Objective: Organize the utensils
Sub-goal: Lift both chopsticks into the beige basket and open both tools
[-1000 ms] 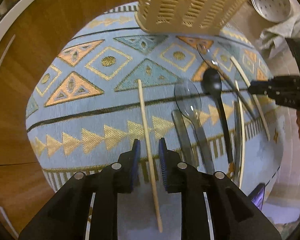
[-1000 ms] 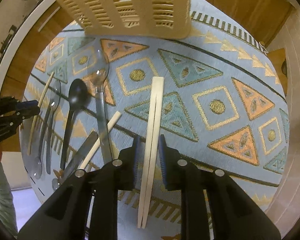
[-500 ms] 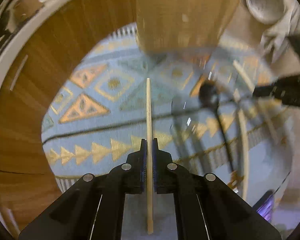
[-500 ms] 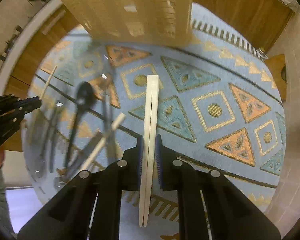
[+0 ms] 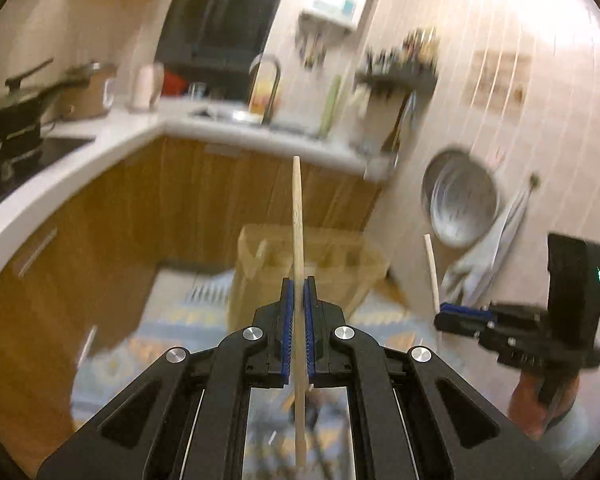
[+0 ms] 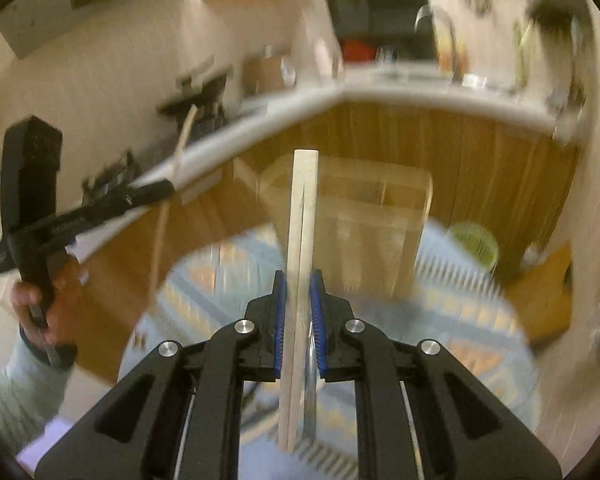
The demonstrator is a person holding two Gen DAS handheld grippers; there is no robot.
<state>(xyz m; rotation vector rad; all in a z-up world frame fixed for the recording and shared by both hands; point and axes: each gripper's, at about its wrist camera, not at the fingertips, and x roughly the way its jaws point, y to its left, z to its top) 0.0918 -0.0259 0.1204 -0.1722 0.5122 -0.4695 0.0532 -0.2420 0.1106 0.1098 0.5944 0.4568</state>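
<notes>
Kitchen counter and wood cabinets fill the background, heavily motion-blurred. Below, a patterned mat with the beige slotted caddy standing on its far side; same caddy sits dead ahead in the left view. That's the likely drop target.

Left gripper: jaws closed on a single chopstick, clamped roughly a third up from its lower end, tip pointing up and forward over the caddy. Right gripper: jaws closed on a joined chopstick pair, also gripped low of centre, the square end up. Each tool shows in the other's view, off to the side, both clear of the mat.

Handling, my read:
- Both light, stiff wood. No crush risk and little inertia.
- The round single stick is thin, so it can pivot or roll between the pads, and the long overhang makes the tip swing easily.
- The pair is flat-sided, so it seats better, but may split at the seam if twisted.
- Grips near mid-length are fine; keep the sticks steep and lower one end into a caddy slot before releasing.
</notes>
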